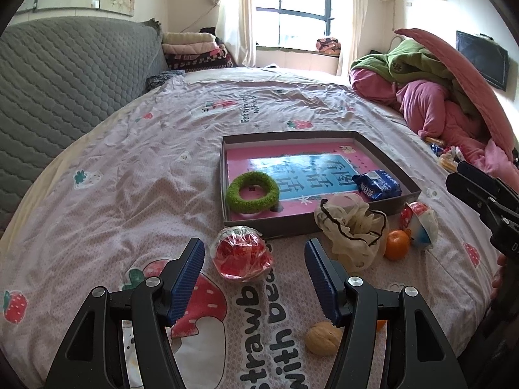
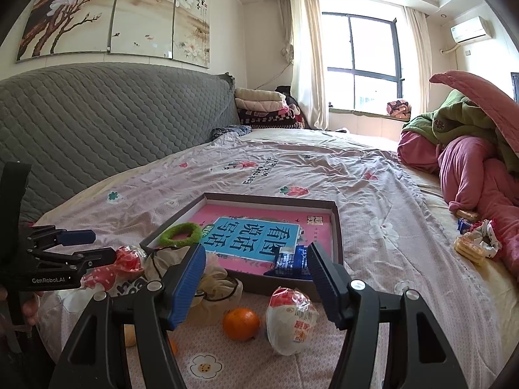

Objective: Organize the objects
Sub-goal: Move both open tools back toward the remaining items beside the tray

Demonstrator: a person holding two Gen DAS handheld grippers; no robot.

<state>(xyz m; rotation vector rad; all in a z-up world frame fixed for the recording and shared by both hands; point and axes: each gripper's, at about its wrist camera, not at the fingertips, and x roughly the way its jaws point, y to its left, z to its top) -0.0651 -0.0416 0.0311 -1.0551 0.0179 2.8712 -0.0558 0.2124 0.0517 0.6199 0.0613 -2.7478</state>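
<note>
A shallow box (image 1: 223,178) with a pink and blue book inside lies on the bed. A green fuzzy ring (image 1: 253,191) and a blue packet (image 1: 378,184) rest in it. My left gripper (image 1: 254,244) is open just above a red wrapped snack (image 1: 241,254) in front of the box. A mesh bag (image 1: 353,230), an orange (image 1: 397,244) and a walnut (image 1: 324,337) lie nearby. My right gripper (image 2: 256,249) is open over the orange (image 2: 241,323) and a white wrapped snack (image 2: 292,317), holding nothing. The left gripper (image 2: 103,246) shows at the left edge.
A heap of pink and green bedding (image 1: 438,97) fills the right side of the bed. Biscuits and small packets (image 2: 467,249) lie beside it. A grey padded headboard (image 2: 97,123) runs along the left, with folded blankets (image 2: 259,103) at its end.
</note>
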